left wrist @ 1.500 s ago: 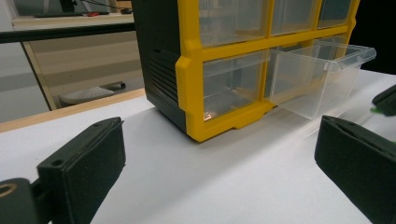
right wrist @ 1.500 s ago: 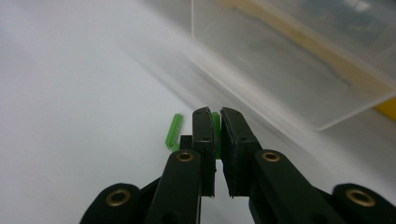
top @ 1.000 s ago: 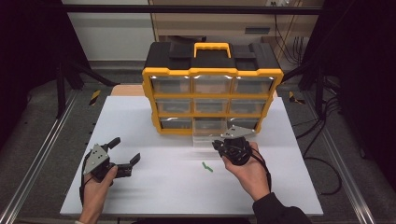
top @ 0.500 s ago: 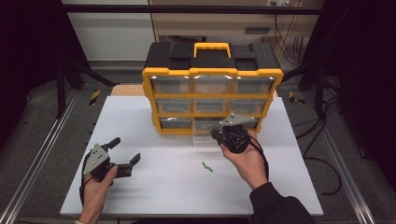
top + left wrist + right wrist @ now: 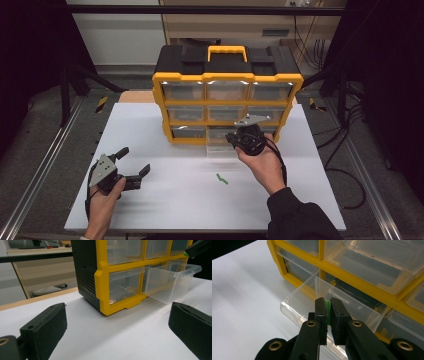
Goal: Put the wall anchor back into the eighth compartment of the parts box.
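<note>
A yellow and black organizer [image 5: 227, 82] with clear drawers stands at the back of the white table [image 5: 190, 200]. Its bottom middle drawer [image 5: 219, 150] is pulled out, seen too in the left gripper view [image 5: 172, 282]. My right gripper [image 5: 232, 139] hovers over this open drawer [image 5: 297, 302], shut on a small green piece [image 5: 327, 305] pinched between its jaws [image 5: 328, 302]. A second green piece [image 5: 221, 178] lies on the table in front of the drawer. My left gripper [image 5: 134, 161] rests at the table's front left, open with nothing between its jaws [image 5: 118, 315].
The other drawers of the organizer [image 5: 120, 277] are closed. A black frame and metal rails [image 5: 45, 165] run along both sides of the table. Cables [image 5: 350, 165] lie on the floor at the right. Bare white table lies between the two hands.
My right gripper has moved away from the front of the table toward the organizer and a little up, arriving over the open drawer. The left gripper has stayed put.
</note>
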`<control>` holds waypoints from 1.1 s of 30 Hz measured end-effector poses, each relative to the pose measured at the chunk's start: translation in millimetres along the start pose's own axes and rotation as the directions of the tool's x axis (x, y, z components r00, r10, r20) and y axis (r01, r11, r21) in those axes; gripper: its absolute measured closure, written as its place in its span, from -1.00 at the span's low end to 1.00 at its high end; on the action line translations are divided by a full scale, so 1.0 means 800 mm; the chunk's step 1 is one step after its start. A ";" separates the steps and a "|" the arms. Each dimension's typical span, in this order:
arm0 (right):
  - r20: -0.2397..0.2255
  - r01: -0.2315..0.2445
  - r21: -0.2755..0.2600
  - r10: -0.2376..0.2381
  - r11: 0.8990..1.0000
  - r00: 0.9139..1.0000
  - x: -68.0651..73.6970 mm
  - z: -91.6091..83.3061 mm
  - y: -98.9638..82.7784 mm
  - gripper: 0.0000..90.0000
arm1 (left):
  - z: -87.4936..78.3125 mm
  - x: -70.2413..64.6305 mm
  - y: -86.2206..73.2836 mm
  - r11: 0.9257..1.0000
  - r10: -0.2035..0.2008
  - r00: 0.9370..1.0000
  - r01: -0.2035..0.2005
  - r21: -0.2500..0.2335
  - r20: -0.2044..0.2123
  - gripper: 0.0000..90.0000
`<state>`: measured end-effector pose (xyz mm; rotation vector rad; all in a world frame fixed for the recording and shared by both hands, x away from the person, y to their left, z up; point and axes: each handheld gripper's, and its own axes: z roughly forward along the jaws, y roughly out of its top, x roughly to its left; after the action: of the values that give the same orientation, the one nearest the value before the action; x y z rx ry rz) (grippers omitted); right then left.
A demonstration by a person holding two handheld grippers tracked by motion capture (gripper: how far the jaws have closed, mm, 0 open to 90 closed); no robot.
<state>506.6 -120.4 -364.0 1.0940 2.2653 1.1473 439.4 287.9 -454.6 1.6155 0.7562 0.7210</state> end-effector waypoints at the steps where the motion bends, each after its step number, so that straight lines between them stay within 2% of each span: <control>1: -0.001 -0.004 -0.002 0.004 1.000 1.000 0.000 0.000 0.001 0.88 | 0.000 0.000 0.000 1.000 0.000 1.000 0.000 0.000 0.000 -0.97; 7: 0.000 0.003 0.013 -0.003 1.000 1.000 -0.003 0.003 0.005 0.88 | 0.000 0.001 0.000 1.000 -0.004 1.000 0.004 -0.001 0.000 -0.97; 13: -0.002 0.030 0.044 -0.030 0.999 1.000 -0.009 0.011 0.009 0.87 | 0.000 0.001 0.000 1.000 -0.005 1.000 0.005 -0.003 0.002 -0.97; 16: -0.002 0.014 0.060 -0.014 0.998 1.000 -0.011 0.013 0.010 0.88 | 0.000 0.001 0.000 1.000 -0.008 1.000 0.008 -0.003 0.002 -0.97; 23: -0.007 0.023 0.085 -0.022 0.996 1.000 -0.010 0.021 0.012 0.87 | 0.000 0.002 0.000 1.000 -0.010 1.000 0.010 -0.004 0.004 -0.97; 24: -0.001 0.029 0.088 -0.029 0.996 1.000 -0.010 0.023 0.011 0.84 | 0.000 0.002 0.000 1.000 -0.008 1.000 0.008 -0.001 0.004 -0.97; 27: 0.017 0.024 0.062 -0.025 0.998 1.000 -0.012 0.025 0.010 0.56 | 0.000 0.001 0.000 1.000 -0.008 1.000 0.008 -0.003 0.004 -0.97; 28: 0.017 0.009 0.057 -0.010 0.998 1.000 -0.012 0.024 0.010 0.54 | 0.000 0.001 0.000 1.000 -0.006 1.000 0.006 -0.004 0.005 -0.97; 30: 0.027 0.014 0.040 -0.015 0.999 1.000 -0.012 0.020 0.010 0.45 | 0.000 0.001 0.000 1.000 -0.007 1.000 0.007 -0.002 0.004 -0.97; 31: 0.027 0.002 0.036 -0.003 0.999 1.000 -0.010 0.018 0.011 0.39 | 0.000 0.001 0.000 1.000 -0.007 1.000 0.007 -0.001 0.003 -0.97; 33: 0.037 0.013 0.021 -0.014 1.000 0.999 -0.008 0.013 0.011 0.29 | 0.000 0.002 0.000 1.000 -0.007 1.000 0.007 -0.003 0.003 -0.97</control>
<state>521.0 -117.1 -363.4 1.0967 2.2575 1.0919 440.1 288.9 -454.4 1.6105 0.7584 0.7142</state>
